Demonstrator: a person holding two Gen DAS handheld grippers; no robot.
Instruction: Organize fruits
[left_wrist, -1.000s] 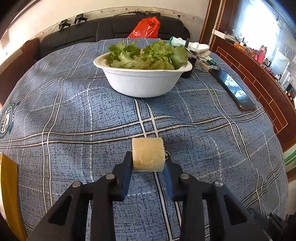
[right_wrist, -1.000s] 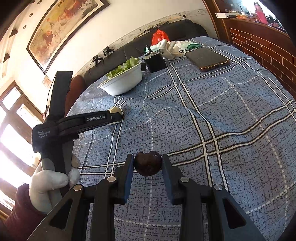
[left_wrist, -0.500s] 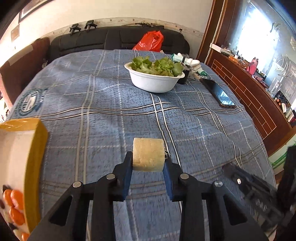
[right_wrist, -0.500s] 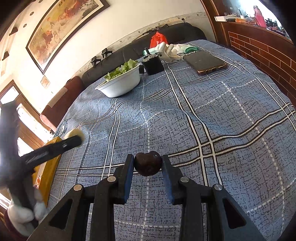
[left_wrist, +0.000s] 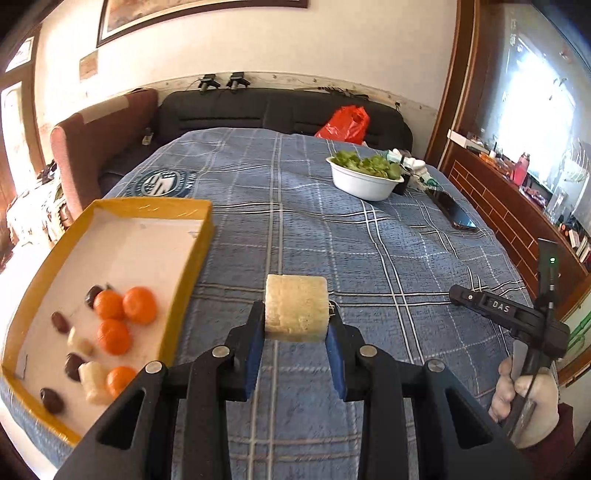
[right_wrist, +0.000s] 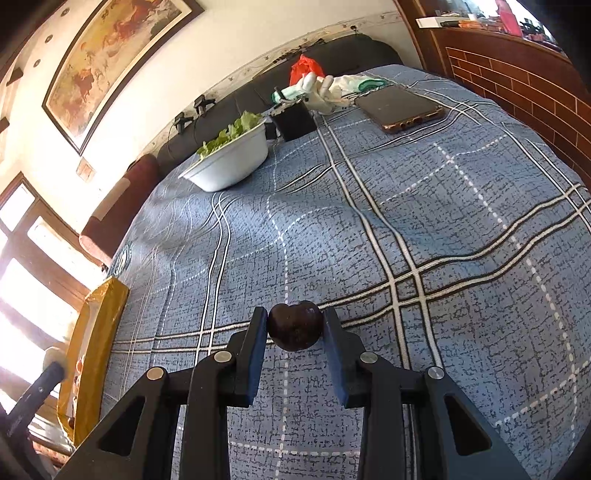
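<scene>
Yellow tray (left_wrist: 192, 236) near; left tool (left_wrist: 295, 325) grips pale chunk (left_wrist: 295, 308), right tool (right_wrist: 294, 332) possibly plum (right_wrist: 294, 325).

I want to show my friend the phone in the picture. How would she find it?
Start at the white bowl of green leaves at the far end of the blue checked cloth. Go from the bowl towards the brick-patterned wooden wall: past a small black box lies the phone. It is the only flat, dark, shiny rectangle there; the white gloves beside it are soft and lumpy.

Yellow tray (right_wrist: 96, 332) cut by left edge.
</scene>
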